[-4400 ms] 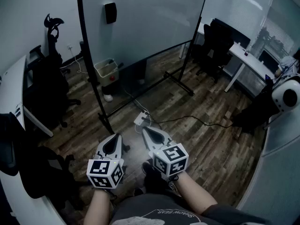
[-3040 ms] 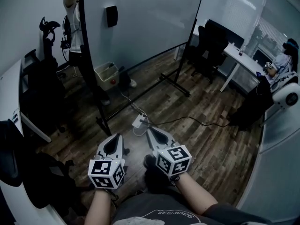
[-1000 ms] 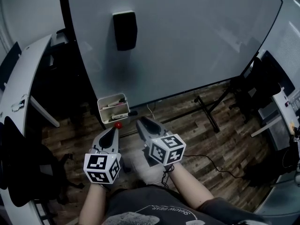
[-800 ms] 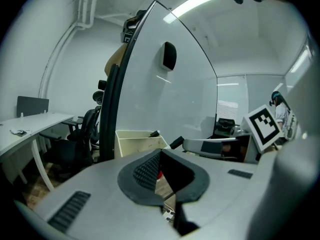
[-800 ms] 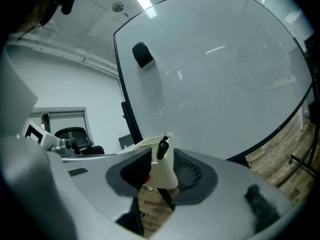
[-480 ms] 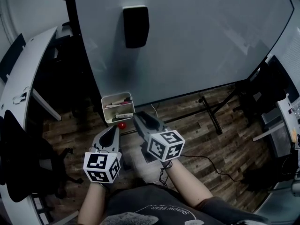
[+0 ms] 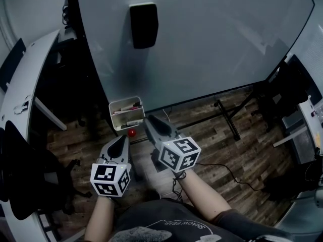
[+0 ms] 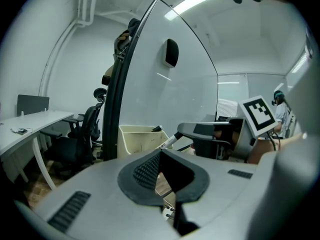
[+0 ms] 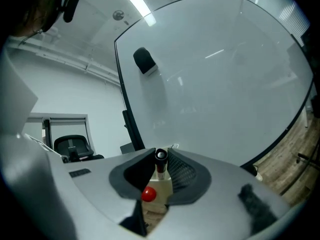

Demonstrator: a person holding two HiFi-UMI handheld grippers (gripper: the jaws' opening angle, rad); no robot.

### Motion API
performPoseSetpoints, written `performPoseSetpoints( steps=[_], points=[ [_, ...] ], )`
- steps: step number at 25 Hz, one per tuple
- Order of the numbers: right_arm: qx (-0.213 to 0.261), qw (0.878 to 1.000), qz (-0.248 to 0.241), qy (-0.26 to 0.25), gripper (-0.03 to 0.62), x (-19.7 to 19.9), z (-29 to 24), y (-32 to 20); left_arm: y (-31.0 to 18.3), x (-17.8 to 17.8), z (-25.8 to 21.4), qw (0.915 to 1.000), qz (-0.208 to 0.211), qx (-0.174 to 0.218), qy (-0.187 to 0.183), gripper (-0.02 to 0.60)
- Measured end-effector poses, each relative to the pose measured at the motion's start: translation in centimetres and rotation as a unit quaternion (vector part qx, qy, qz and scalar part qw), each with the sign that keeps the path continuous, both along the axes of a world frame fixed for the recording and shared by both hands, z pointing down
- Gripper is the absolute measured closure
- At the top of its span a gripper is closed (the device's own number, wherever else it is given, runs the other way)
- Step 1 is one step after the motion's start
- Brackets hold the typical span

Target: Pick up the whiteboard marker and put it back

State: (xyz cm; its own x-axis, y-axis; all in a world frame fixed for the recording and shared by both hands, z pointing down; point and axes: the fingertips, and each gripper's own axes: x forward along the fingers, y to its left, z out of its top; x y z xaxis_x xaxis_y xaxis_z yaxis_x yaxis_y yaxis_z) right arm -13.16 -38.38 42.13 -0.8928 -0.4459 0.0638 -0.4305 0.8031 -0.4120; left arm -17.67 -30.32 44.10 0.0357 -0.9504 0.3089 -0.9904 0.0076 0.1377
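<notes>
The right gripper (image 7: 149,121) is clenched on the whiteboard marker (image 9: 160,160), which stands end-on between its jaw tips; the left gripper (image 7: 121,138) is closed on nothing, its tips meeting, held just left of and nearer than the right one

Around them: a cream marker tray (image 7: 113,116) hangs at the foot of the whiteboard (image 7: 212,39), with other markers lying in it; a small red ball (image 7: 131,133) sits just below the tray's near edge, between the two grippers; a black eraser (image 7: 144,24) clings high on the board; a white desk (image 7: 25,89) runs along the left, with dark office chairs beside it; the board's black stand foot (image 7: 227,120) and a thin cable (image 7: 222,166) cross the wood floor (image 7: 237,140) to the right

The head view hides the held marker behind the right gripper's tips; the left gripper view shows it from the side, slanting out of the right gripper towards the tray's right rim, though whether it touches the rim cannot be told; the right gripper view shows the red ball through the gap behind its jaws, with the cream tray beyond it
</notes>
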Motion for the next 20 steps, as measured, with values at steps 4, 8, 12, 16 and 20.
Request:
performPoseSetpoints(
  steps=[4, 8, 12, 16, 20],
  points=[
    [0.020, 0.999, 0.018, -0.023, 0.511, 1.2, -2.2, 0.6, 0.4, 0.6, -0.2, 0.9999, 0.014, 0.006, 0.005, 0.568],
    [0.049, 0.997, 0.047, -0.037, 0.511, 3.6, -4.9, 2.0, 1.5, 1.6, -0.6, 0.9994, 0.033, 0.010, 0.006, 0.568],
    [0.056, 0.994, 0.080, -0.047, 0.511, 6.6, -6.5, 3.6, 3.1, 2.9, -1.0, 0.9985, 0.052, 0.013, 0.008, 0.568],
    [0.052, 0.993, 0.097, -0.039, 0.512, 8.9, -6.3, 6.6, 5.7, 4.0, -1.4, 0.9976, 0.067, 0.014, 0.009, 0.568],
    [0.047, 0.993, 0.109, -0.023, 0.512, 10.5, -5.4, 10.2, 8.6, 5.4, -1.6, 0.9963, 0.085, 0.013, 0.008, 0.568]
  ],
)
